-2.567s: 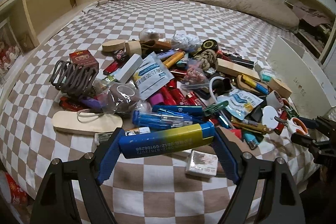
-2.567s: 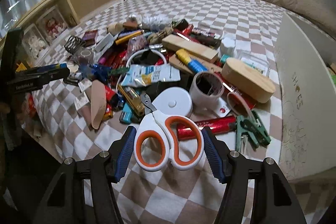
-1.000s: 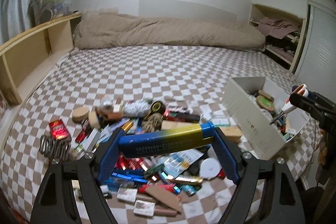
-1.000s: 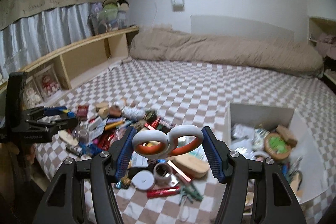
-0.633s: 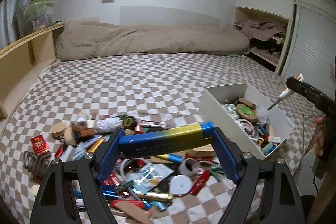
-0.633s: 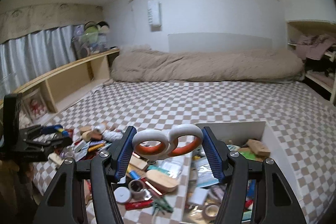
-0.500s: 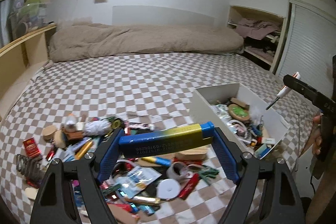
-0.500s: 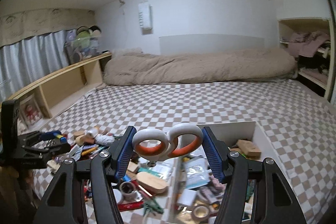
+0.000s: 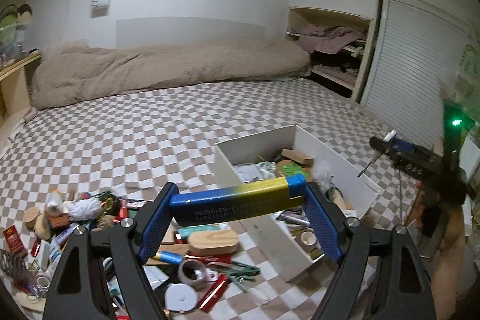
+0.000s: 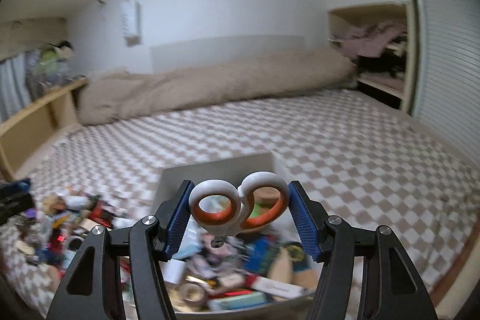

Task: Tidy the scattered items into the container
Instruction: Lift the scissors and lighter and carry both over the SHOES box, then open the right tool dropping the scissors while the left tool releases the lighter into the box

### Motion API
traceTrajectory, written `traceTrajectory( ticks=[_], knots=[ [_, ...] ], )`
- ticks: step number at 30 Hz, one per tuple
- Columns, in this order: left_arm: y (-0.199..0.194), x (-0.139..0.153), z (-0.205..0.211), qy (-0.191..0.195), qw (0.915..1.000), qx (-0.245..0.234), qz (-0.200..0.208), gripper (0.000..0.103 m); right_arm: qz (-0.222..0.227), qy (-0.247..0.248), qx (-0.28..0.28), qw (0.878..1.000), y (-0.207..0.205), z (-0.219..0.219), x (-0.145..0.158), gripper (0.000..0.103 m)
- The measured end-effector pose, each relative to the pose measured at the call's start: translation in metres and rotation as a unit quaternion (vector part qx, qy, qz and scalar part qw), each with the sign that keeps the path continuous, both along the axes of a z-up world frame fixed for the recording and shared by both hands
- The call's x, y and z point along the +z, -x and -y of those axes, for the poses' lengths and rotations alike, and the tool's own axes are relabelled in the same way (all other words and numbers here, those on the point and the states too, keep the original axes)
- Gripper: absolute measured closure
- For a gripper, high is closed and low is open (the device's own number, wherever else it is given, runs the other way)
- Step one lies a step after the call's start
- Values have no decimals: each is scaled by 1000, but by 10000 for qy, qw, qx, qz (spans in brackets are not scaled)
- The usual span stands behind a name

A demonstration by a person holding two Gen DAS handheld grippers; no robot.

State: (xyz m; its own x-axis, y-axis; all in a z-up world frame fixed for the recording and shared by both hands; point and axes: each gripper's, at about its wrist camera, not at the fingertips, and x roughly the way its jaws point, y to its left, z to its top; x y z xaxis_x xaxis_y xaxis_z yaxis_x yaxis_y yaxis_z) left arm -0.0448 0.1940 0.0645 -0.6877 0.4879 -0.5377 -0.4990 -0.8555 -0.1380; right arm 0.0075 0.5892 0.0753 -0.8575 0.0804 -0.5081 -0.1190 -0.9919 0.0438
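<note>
- Left wrist view: the left gripper [image 9: 238, 216] had its blue-padded fingers [image 9: 154, 222] pinching one long lighter [image 9: 237, 201] endwise; its body ran from dark blue through yellow to a blue cap, with a printed row of digits along the side.
- Below it, a scattered heap [image 9: 126, 245] covered the checked bedspread [image 9: 156, 128]: one oval wooden box [image 9: 213, 242], one tape roll [image 9: 192, 270], one round white disc [image 9: 181, 296], one green clip [image 9: 243, 279].
- Just right of the heap stood one white container [image 9: 279, 242], open-topped and already partly filled.
- Farther right, the other tool [image 9: 411, 155] hung above the container's far side.
- Right wrist view: the right gripper [image 10: 240, 215] had its fingers [image 10: 303, 218] clamped on one pair of scissors [image 10: 240, 207], white handles with orange-lined loops, held above the container [image 10: 216, 167]; the contents below were blurred.
- Farthest off, one beige duvet [image 9: 168, 65] lay along the wall.
</note>
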Motion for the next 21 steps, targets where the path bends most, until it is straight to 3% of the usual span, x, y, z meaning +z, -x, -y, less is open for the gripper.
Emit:
traceTrajectory(
  ticks=[10,21],
  knots=[
    [0,-11,-38,17,9994,-315,153,20,1006,-522,-292,9931,9,-11,-50,39],
    [8,-23,-66,51,9975,-550,434,20,1572,-917,-466,9822,20,-20,-74,39]
  ],
)
